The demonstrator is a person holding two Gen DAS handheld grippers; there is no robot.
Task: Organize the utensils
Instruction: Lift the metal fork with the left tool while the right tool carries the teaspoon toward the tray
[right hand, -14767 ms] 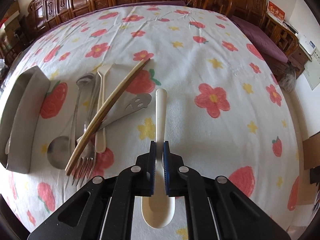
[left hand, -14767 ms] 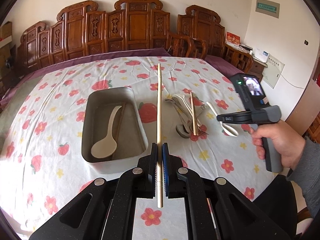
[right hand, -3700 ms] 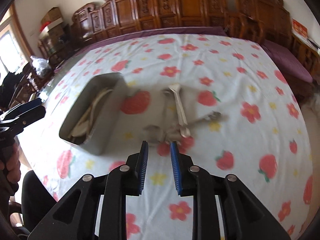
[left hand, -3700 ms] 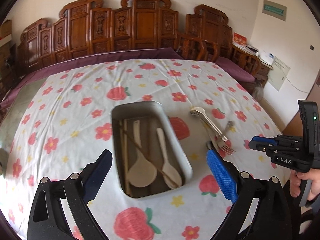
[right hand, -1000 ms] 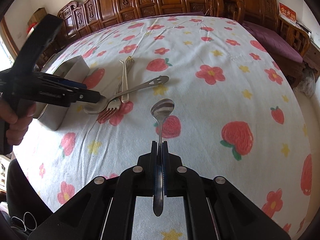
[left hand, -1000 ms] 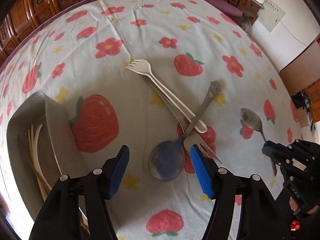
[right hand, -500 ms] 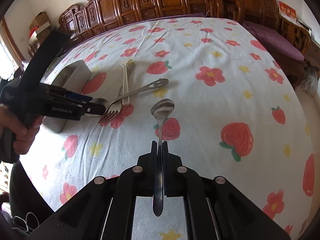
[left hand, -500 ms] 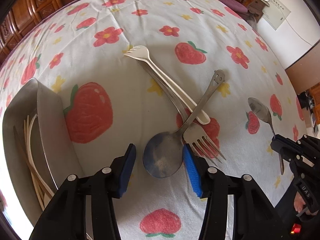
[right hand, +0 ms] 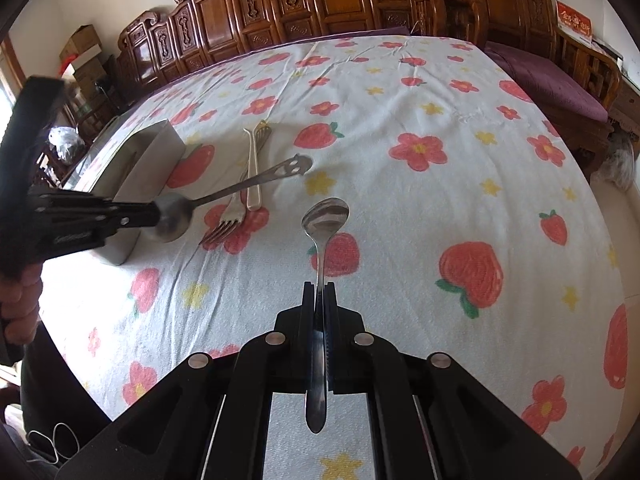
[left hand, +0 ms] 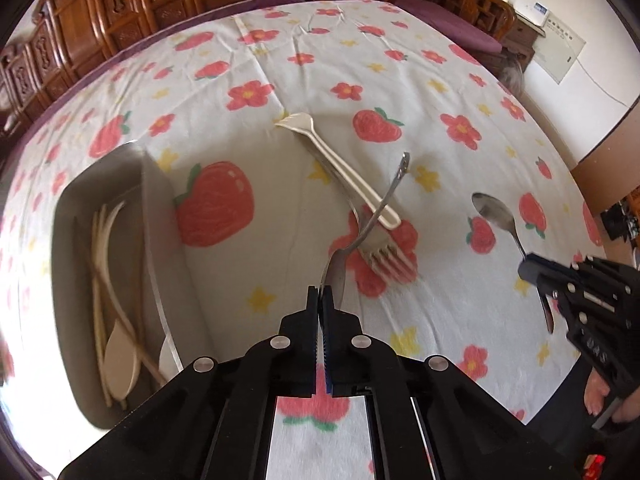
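— Two spoons are off the cloth: my left gripper point(left hand: 322, 289) is pinched on the bowl of the large metal spoon point(right hand: 176, 216), its smiley-face handle pointing away.

— And the right?

— My right gripper point(right hand: 319, 285) is clamped on the small spoon point(right hand: 325, 216). The metal fork point(left hand: 382, 249) and the cream plastic fork point(left hand: 340, 166) lie crossed on the tablecloth point(left hand: 400, 80), beside the metal tray point(left hand: 160, 216) holding wooden utensils point(left hand: 112, 280).

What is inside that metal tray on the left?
The metal tray holds pale spoons and thin wooden chopsticks, lying crossed. Its near wall and motion blur hide the rest, so an exact count isn't possible.
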